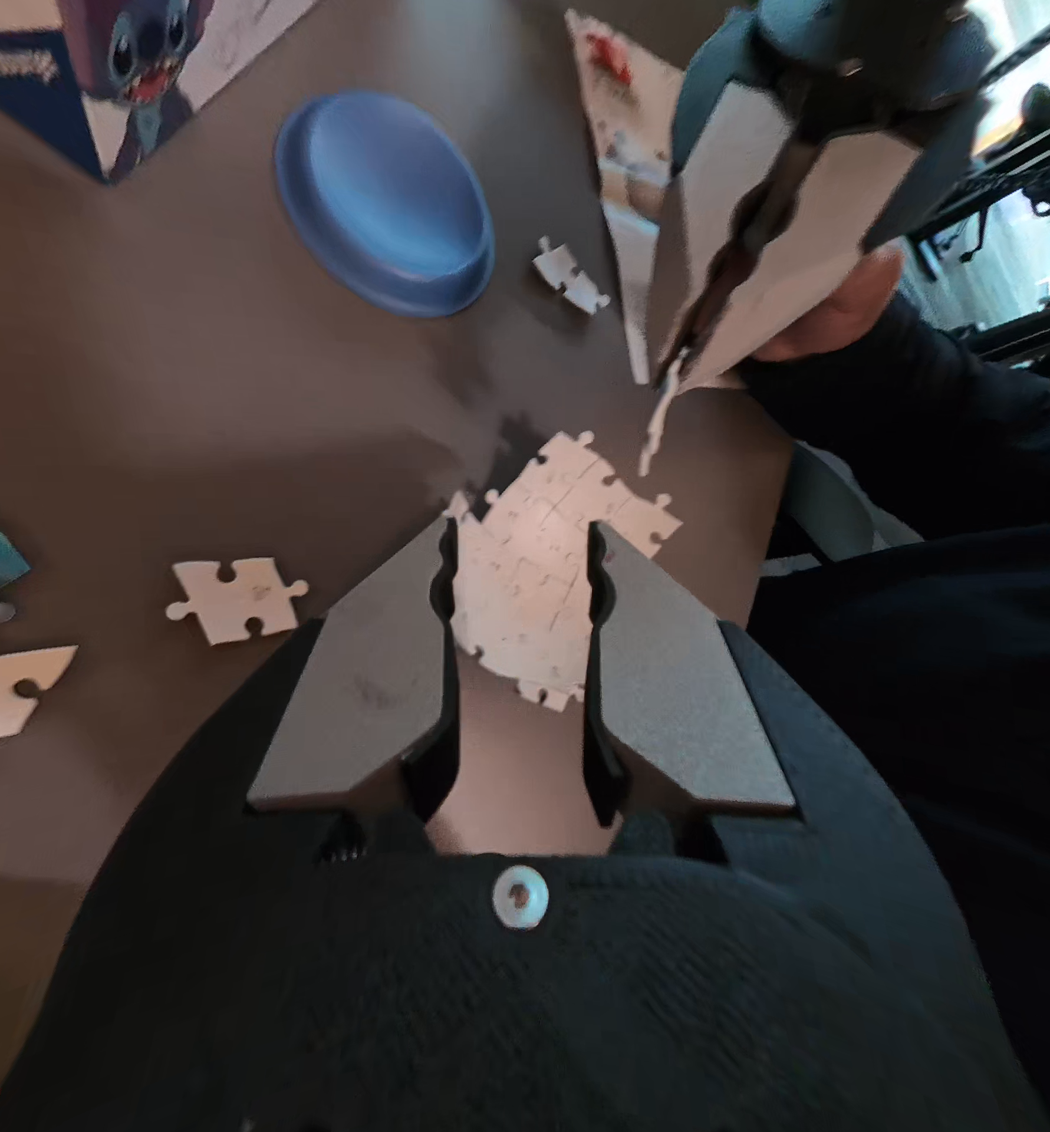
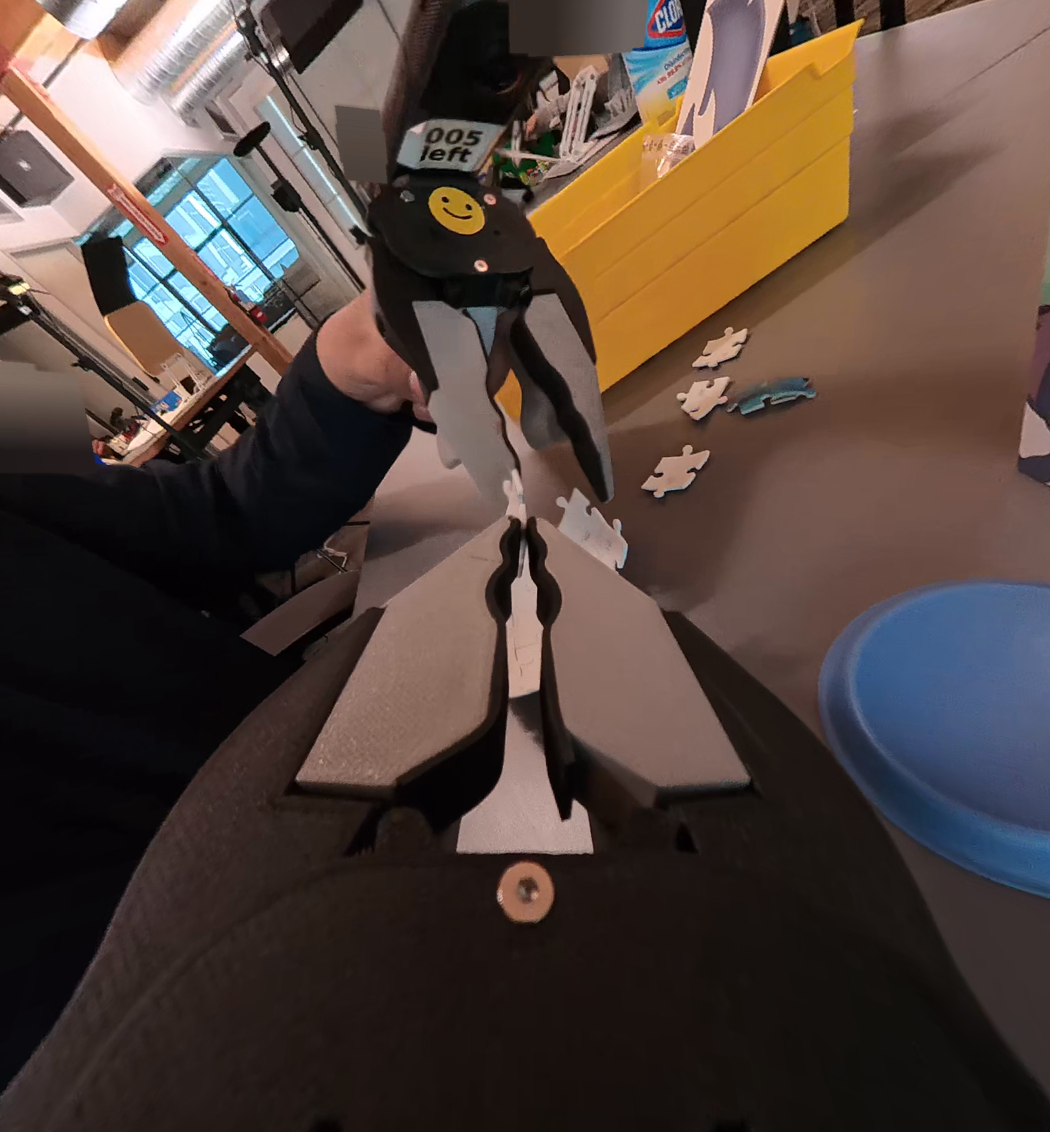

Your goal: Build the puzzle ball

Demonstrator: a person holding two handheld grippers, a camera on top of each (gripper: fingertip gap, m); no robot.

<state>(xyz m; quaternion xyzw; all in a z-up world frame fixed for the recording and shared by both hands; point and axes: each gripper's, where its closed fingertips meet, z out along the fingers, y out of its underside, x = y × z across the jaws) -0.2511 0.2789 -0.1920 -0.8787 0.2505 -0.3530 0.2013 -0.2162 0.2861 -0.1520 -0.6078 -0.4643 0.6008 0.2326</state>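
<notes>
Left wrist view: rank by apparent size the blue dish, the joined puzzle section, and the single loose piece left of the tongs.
1. Blue dish
2. Joined puzzle section, partly hidden by the tongs
3. Single loose piece

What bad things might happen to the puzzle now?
1. The right gripper pinches its puzzle piece only by one thin edge, so it may twist or slip before joining the joined patch of pieces.
2. The open left gripper hangs over that patch without gripping it, so a push from the new piece might shove it along the table.
</notes>
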